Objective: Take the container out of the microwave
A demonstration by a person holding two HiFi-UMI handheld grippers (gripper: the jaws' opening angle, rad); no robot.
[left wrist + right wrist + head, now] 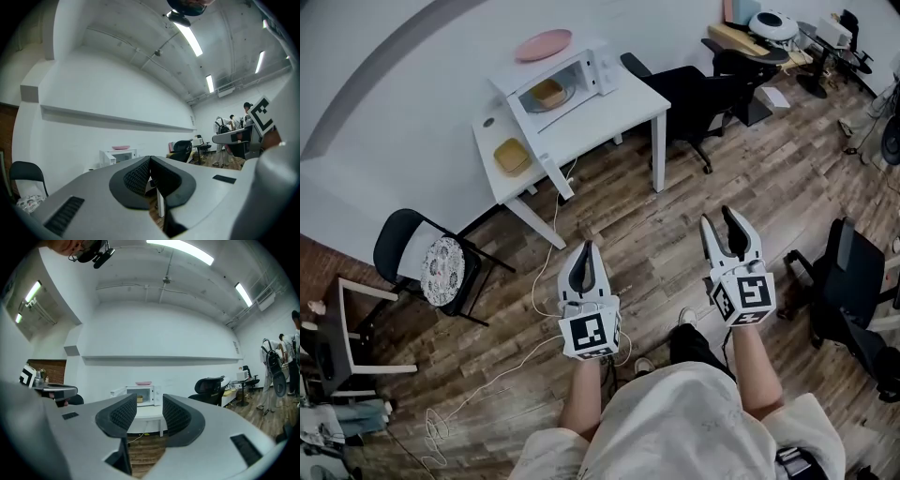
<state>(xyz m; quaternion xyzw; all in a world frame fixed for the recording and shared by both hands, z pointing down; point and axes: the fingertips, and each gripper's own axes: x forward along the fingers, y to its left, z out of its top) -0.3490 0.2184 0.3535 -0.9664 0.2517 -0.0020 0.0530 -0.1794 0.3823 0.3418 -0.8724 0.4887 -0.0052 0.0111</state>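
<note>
Table end first: white table [623, 112] against the wall, a yellow dish [512, 156] on its left part, apart from the microwave [567, 80]. Microwave door is swung open. Container [547, 92] sits inside the cavity, yellowish. Pink plate [544, 44] on top of the microwave.

Left gripper [586, 246]: jaws fully together, pads meeting, nothing between them, touching nothing. It's held level over the wood floor, well apart from the table.

Right gripper [717, 217]: jaws wide apart, empty, no contact. Its own view frames the microwave [143, 396] and container [139, 399] in the gap, far off.
</note>
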